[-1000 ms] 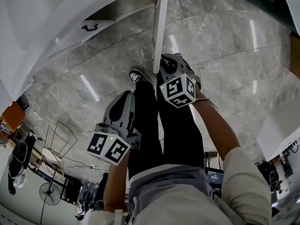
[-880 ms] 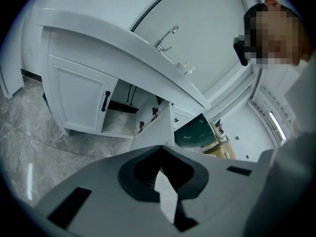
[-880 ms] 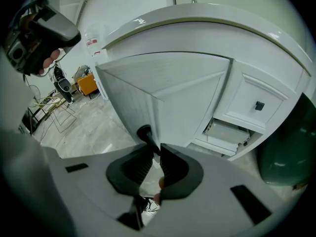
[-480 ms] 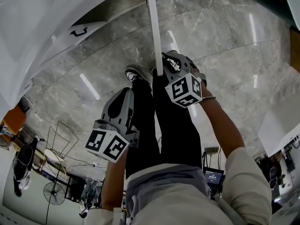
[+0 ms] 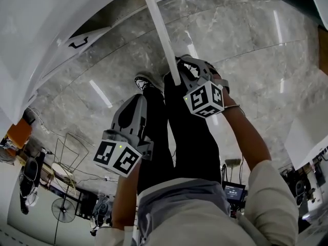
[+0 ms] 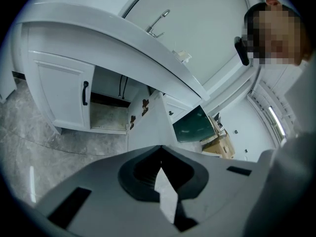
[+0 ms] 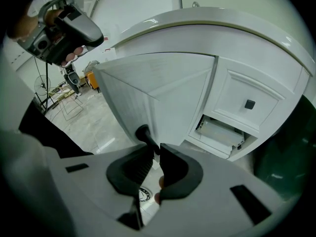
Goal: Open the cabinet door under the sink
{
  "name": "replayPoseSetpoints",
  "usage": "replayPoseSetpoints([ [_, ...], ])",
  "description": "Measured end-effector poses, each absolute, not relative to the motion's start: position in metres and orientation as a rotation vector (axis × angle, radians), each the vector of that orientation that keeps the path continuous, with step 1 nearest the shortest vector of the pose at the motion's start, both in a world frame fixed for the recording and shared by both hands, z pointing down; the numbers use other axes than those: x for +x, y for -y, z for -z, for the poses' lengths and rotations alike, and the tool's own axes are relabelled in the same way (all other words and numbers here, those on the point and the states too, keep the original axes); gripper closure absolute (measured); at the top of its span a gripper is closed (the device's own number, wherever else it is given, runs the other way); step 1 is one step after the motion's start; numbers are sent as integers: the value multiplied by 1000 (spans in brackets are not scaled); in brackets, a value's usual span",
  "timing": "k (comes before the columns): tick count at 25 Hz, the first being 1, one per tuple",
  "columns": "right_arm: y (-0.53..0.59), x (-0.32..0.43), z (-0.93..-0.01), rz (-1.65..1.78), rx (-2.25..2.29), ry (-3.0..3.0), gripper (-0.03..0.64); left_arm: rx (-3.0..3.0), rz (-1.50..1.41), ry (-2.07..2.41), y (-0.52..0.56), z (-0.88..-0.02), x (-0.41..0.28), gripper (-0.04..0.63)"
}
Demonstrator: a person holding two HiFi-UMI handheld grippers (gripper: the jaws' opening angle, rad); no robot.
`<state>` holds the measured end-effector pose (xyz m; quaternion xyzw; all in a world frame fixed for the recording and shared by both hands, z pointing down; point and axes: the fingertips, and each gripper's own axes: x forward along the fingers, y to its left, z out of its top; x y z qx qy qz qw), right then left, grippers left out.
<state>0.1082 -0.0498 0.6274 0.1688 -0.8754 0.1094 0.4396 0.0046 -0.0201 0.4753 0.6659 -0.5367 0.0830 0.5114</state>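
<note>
The white cabinet door [image 7: 163, 93] under the sink stands partly open, and in the head view it shows edge-on [image 5: 160, 32]. My right gripper [image 7: 154, 154] is shut on the door's black handle [image 7: 144, 135], at the door's lower edge [image 5: 180, 70]. My left gripper [image 5: 136, 104] hangs shut and empty beside the person's dark trousers, away from the cabinet. From the left gripper view [image 6: 160, 164] I see the open cabinet bay [image 6: 106, 115] and the neighbouring shut door [image 6: 61, 93] with its black handle [image 6: 85, 93].
A faucet [image 6: 159, 23] rises above the curved white counter [image 6: 123, 38]. A drawer front with a square black knob [image 7: 250, 104] sits right of the open door. A dark green panel [image 6: 193, 125] stands further right. Grey marble floor [image 5: 246, 40]; a wire rack [image 5: 69, 150] and a fan stand behind.
The door has swung further open, its edge tilting leftward in the head view. My right gripper moved with the handle, slightly right and down. The left gripper stayed put.
</note>
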Motion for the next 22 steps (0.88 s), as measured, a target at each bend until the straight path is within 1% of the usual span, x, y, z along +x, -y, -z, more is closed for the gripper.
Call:
replayPoseSetpoints([
  [13, 71, 147, -628, -222, 437, 2148, 572, 1641, -212, 1271, 28, -462, 33, 595],
  [22, 75, 153, -628, -228, 446, 2157, 572, 1652, -204, 1248, 21, -451, 40, 595],
])
